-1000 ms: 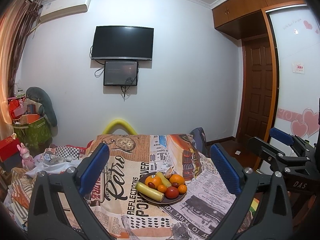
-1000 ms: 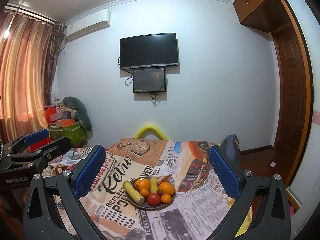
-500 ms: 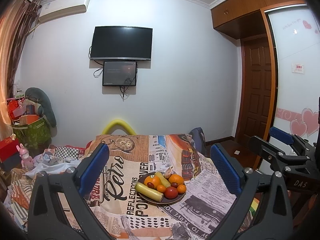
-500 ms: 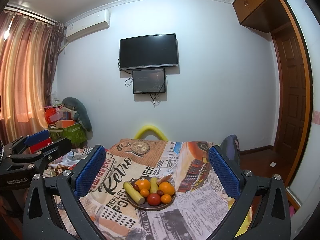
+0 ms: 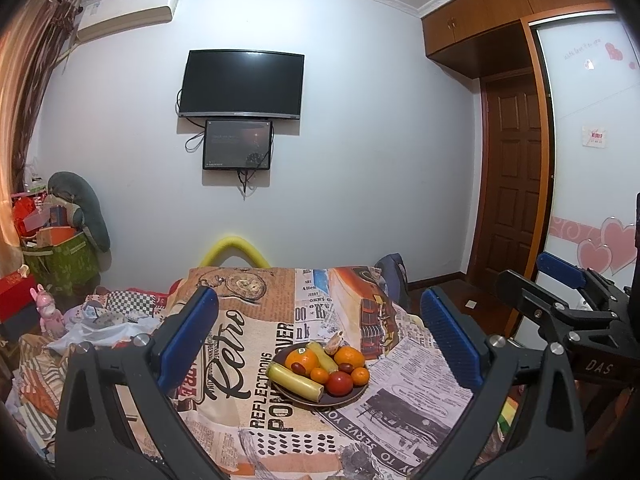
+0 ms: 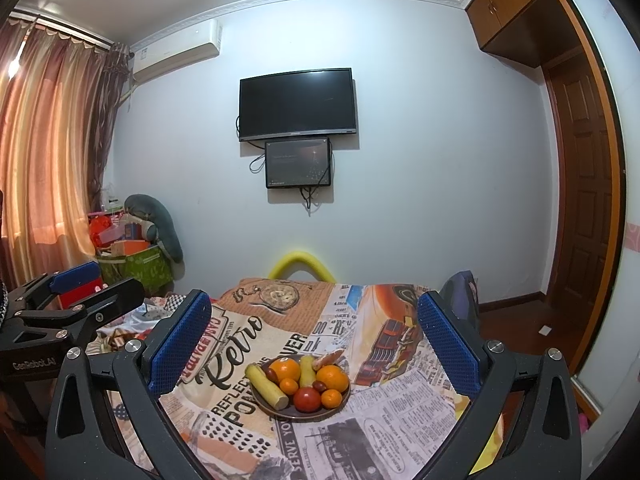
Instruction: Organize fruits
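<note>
A dark round plate (image 5: 352,397) (image 6: 332,411) sits on a table with a newspaper-print cloth (image 5: 248,368) (image 6: 384,432). It holds several fruits: oranges (image 5: 302,359) (image 6: 285,369), a red tomato (image 5: 340,382) (image 6: 307,399), two yellow-green sticks (image 5: 295,379) (image 6: 265,385) and small dark dates. My left gripper (image 5: 320,336) is open and empty, held above and before the plate. My right gripper (image 6: 314,338) is open and empty too. Each gripper shows at the side of the other's view (image 5: 568,300) (image 6: 68,300).
A yellow curved chair back (image 5: 236,249) stands at the table's far edge. A dark bag (image 5: 394,280) hangs at the far right corner. Boxes and clutter (image 5: 60,256) fill the left side. A wooden door (image 5: 512,184) is at the right.
Both views have barely shifted; the plate sits in nearly the same spot. Both grippers stay open.
</note>
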### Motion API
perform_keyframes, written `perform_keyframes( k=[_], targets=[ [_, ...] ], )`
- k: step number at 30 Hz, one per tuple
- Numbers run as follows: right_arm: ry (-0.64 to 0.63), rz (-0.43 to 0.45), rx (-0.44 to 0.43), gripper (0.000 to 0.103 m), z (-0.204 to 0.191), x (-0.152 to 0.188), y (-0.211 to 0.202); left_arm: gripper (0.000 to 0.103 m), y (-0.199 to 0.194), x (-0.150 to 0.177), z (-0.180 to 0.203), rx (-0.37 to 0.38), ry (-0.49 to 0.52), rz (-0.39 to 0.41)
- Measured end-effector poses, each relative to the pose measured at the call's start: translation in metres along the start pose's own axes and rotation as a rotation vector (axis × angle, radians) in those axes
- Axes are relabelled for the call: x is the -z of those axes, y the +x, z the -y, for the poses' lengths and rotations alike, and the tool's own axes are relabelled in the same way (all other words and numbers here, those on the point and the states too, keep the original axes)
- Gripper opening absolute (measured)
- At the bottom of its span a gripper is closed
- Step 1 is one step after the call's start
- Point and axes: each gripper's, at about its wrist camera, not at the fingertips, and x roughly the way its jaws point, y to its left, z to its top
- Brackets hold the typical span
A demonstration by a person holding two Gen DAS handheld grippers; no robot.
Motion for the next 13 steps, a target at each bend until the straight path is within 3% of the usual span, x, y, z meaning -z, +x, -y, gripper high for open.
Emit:
perform_keyframes(
  k=[13],
  targets=[
    [-0.004, -0.003, 0.005, 0.103, 0.0014, -0.0007, 0.0006, 0.102, 0.0013, 0.0015, -0.0011, 0.008, -0.002, -0.010]
  ],
)
